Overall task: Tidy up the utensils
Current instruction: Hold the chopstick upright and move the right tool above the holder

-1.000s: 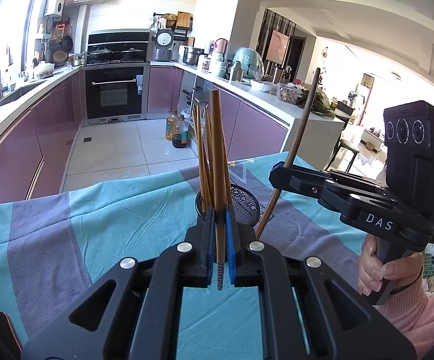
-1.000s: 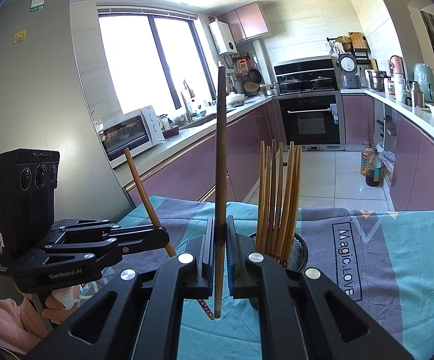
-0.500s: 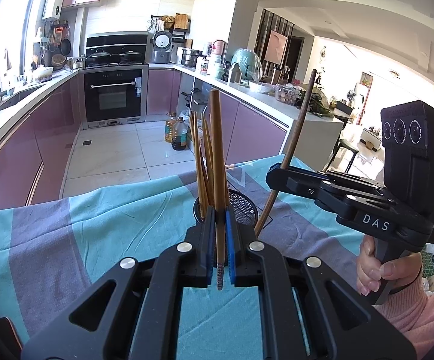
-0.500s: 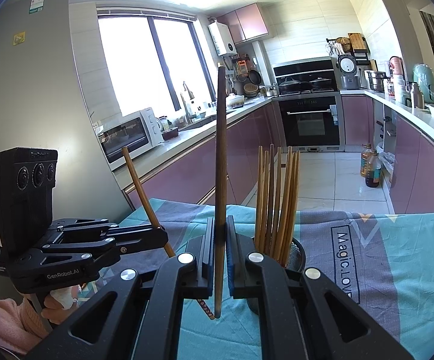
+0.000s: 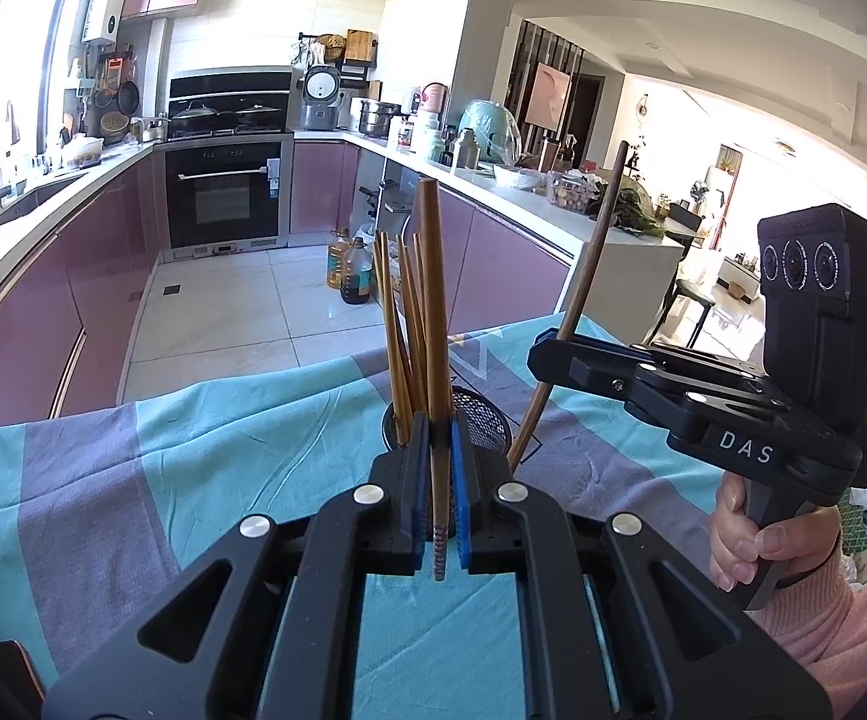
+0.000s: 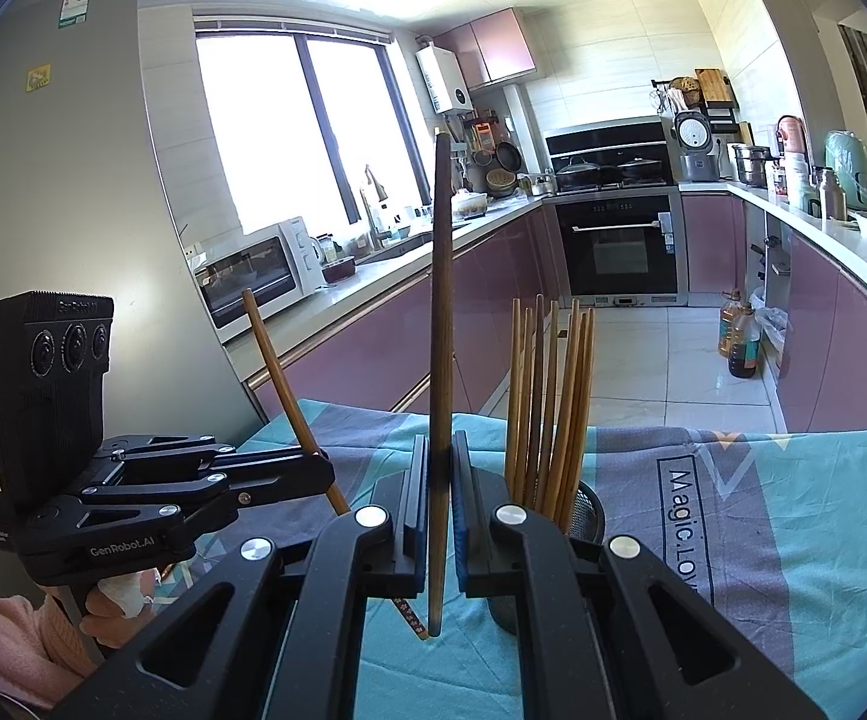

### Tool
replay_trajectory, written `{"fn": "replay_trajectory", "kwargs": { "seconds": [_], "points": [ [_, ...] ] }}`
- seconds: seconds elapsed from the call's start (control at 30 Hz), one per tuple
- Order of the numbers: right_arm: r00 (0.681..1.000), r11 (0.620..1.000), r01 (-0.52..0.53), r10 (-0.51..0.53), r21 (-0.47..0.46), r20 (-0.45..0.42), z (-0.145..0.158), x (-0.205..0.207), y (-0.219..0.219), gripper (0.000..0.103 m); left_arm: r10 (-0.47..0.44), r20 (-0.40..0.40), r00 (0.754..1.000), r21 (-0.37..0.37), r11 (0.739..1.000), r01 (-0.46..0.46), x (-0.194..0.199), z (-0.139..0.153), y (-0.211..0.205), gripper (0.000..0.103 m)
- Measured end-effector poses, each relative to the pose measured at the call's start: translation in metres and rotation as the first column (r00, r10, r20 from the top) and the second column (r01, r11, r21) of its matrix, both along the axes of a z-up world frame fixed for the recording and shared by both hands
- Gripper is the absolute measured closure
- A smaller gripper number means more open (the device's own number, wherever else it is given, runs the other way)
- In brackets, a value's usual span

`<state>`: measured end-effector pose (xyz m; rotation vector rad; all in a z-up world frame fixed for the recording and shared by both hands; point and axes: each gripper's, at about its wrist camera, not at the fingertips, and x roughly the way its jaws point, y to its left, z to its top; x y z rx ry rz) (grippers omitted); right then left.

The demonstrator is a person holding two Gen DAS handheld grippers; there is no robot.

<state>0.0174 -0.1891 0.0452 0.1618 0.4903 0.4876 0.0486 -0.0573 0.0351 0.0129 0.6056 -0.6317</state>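
Step in hand: loading chopsticks into holder point(image 5: 481, 420).
I hold left tool point(image 5: 438, 480) clenched on chopstick point(image 5: 430, 300), upright just before holder.
Right tool point(image 6: 440, 498) clenched on dark chopstick point(image 6: 440, 300), beside holder.
Next: bring tips over holder mouth, lower, release.

Left gripper point(image 5: 440, 483): matte black plastic linkage arms with triangular cut-outs, four round silver screw heads across the top, blue pads lining the inner faces of both fingers. Behind it, a black boxy camera block point(image 6: 43, 396) with three round lenses in a row; white "GenRobot.AI" lettering on block and side arm.

Right gripper point(image 6: 440, 498): same black build, silver screws, blue pads. White "DAS" on its side, small green light on its camera block point(image 5: 820, 300).

Pink knitted sleeve point(image 5: 835, 618) at each wrist.
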Motion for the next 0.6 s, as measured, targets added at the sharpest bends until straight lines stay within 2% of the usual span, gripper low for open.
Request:
{"fn": "replay_trajectory", "kwargs": {
  "seconds": [0.6],
  "points": [
    [1.0, 1.0, -0.007, 0.007, -0.001, 0.02, 0.008, -0.002, -0.007, 0.097, -0.005, 0.025, 1.0, 0.0, 1.0, 0.005, -0.001, 0.015, -0.003, 0.095]
  ]
}}
